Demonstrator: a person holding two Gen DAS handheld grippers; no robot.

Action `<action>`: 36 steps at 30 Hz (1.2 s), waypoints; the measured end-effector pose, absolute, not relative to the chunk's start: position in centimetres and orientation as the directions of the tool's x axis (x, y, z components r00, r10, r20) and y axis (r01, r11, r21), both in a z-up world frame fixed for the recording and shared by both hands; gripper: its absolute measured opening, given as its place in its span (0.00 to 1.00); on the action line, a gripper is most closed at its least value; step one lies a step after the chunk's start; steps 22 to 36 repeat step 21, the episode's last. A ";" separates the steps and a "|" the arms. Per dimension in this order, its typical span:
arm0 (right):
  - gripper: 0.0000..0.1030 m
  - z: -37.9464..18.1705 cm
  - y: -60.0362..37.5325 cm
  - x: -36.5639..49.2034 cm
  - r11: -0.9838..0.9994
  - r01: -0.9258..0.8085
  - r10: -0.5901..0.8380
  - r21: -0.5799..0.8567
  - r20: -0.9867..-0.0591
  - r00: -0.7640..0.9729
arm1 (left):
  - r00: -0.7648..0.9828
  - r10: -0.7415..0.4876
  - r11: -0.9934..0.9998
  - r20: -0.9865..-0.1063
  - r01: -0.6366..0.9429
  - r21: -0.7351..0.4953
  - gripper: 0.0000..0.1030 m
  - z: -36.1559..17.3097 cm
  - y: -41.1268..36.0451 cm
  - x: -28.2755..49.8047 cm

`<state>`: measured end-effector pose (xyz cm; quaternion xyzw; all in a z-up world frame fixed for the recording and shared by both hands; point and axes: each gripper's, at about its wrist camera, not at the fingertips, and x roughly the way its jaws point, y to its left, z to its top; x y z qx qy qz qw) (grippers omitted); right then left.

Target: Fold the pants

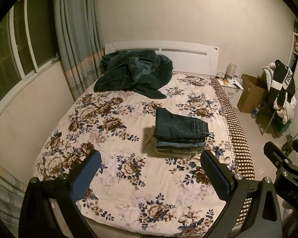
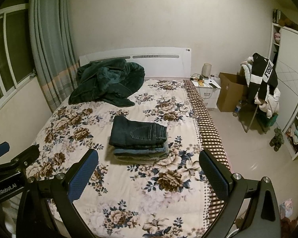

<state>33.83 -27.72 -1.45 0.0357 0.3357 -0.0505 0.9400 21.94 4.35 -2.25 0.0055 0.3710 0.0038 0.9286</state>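
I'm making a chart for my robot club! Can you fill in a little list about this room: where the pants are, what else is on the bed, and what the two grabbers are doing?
pants: folded jeans on top of a neat stack
stack place: on the flowery bedspread, toward the right side
also on bed: crumpled dark green blanket by the headboard
left gripper: open, holding nothing, above the bed
right gripper: open, holding nothing, above the bed
beside bed: white nightstand, cardboard box

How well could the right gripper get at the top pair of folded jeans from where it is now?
Probably well. The right gripper is open and empty above the floral bedspread, and the folded jeans top the stack straight ahead, with only bare bedspread between. The green blanket lies well beyond, out of the way.
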 end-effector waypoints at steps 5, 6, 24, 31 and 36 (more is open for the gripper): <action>1.00 -1.4 -27.6 33.9 0.992 0.119 -0.071 0.033 -0.635 0.769 | 0.726 0.012 1.000 -0.687 -0.004 0.013 0.99 -2.0 4.4 22.0; 1.00 -1.4 -27.6 33.9 0.992 0.119 -0.072 0.032 -0.635 0.769 | 0.726 0.013 1.000 -0.687 -0.005 0.014 0.99 -2.0 4.4 22.0; 1.00 -1.6 -27.4 33.8 0.993 0.117 -0.071 0.031 -0.634 0.770 | 0.725 0.003 1.000 -0.689 0.002 0.007 0.99 -1.9 4.4 22.0; 1.00 -1.6 -27.4 33.8 0.993 0.117 -0.071 0.031 -0.634 0.770 | 0.725 0.003 1.000 -0.689 0.002 0.007 0.99 -1.9 4.4 22.0; 1.00 -1.6 -27.4 33.8 0.993 0.117 -0.071 0.031 -0.634 0.770 | 0.725 0.003 1.000 -0.689 0.002 0.007 0.99 -1.9 4.4 22.0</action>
